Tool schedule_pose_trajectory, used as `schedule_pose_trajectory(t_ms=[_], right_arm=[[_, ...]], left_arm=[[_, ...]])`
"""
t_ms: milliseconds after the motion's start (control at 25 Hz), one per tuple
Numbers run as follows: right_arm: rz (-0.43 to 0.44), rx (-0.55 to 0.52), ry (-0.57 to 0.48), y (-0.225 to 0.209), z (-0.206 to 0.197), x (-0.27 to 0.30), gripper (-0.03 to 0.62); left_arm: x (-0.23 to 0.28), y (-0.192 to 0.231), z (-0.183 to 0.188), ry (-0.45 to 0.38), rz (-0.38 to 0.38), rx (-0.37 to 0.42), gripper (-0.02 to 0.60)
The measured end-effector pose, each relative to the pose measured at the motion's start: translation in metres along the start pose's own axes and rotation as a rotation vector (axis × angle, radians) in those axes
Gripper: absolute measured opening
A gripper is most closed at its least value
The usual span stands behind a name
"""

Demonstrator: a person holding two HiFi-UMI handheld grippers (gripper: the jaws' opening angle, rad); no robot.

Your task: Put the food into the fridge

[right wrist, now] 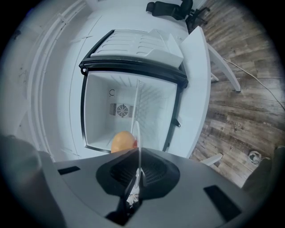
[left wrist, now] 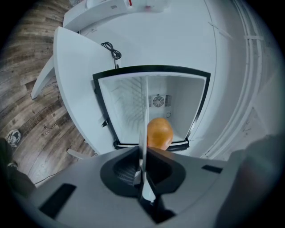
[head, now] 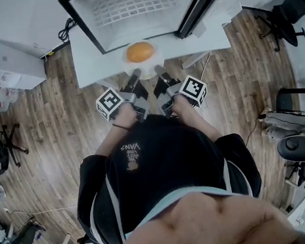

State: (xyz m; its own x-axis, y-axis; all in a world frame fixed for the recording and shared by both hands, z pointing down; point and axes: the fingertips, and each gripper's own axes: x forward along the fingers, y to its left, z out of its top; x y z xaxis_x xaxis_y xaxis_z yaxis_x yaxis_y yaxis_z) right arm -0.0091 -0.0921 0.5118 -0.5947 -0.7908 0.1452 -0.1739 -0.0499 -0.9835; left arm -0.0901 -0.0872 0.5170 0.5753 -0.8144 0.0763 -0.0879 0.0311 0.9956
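Between the jaws of the left gripper (head: 135, 76) and right gripper (head: 158, 71) alike, a thin white plate (head: 125, 59) is clamped by its near rim; just beyond them an orange (head: 140, 51) rests loose on it, the open fridge (head: 87, 22) ahead. Stiff, light plate, but the round fruit could roll: hold the rim, keep level

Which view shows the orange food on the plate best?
The head view: the orange food lies whole, seen from above, on the white plate. The left gripper view shows most of it beside the edge-on plate; the right gripper view shows only its upper part.
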Motion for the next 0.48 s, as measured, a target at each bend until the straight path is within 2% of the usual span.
schedule_pose_trajectory(t_ms=[480], right_arm=[[-0.027, -0.014, -0.019, -0.001, 0.008, 0.022, 0.021]], left_arm=[[0.016, 0.003, 0.021, 0.024, -0.012, -0.013, 0.035]])
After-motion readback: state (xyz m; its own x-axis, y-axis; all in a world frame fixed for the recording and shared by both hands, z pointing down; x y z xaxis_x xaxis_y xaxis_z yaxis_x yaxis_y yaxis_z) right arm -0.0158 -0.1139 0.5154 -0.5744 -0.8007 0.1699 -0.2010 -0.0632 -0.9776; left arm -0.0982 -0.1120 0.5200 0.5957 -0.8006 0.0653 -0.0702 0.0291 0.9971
